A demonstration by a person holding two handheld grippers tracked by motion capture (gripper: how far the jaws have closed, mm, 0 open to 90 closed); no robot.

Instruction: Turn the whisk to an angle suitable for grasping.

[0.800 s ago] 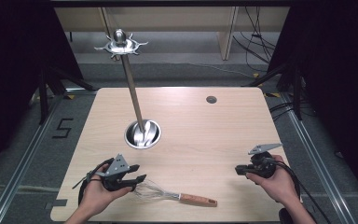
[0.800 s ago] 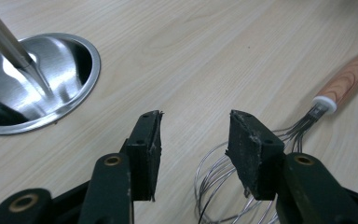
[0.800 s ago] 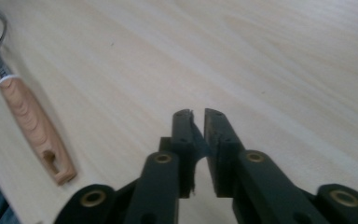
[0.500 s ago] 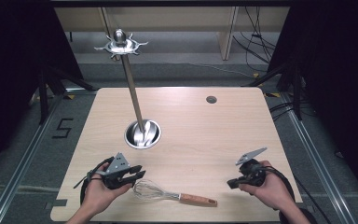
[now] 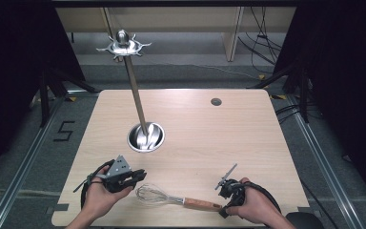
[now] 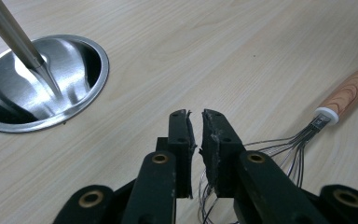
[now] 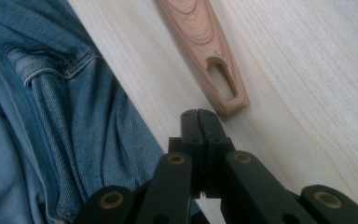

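A whisk (image 5: 176, 198) is laid flat on the wooden surface (image 5: 248, 138) near its 6 o'clock edge. The wire head is directed toward 9 o'clock and the wooden handle (image 5: 202, 205) toward 3 o'clock.

The left tool (image 5: 140, 175) is held just beside the wire head, at its 10 o'clock. In the left gripper view its jaws are seen almost together, a thin gap remaining, with nothing clamped; the whisk wires (image 6: 289, 149) are seen behind and below them.

The right tool (image 5: 225, 200) is positioned at the handle end. In the right gripper view its jaws (image 7: 199, 122) are pressed fully together and nothing is held; the slotted handle end (image 7: 223, 84) lies just beyond the tips at 1 o'clock. Contact with the handle cannot be determined.

A metal stand base (image 5: 146, 136) with an upright pole (image 5: 134, 88) is located at 12 o'clock from the whisk, well apart.
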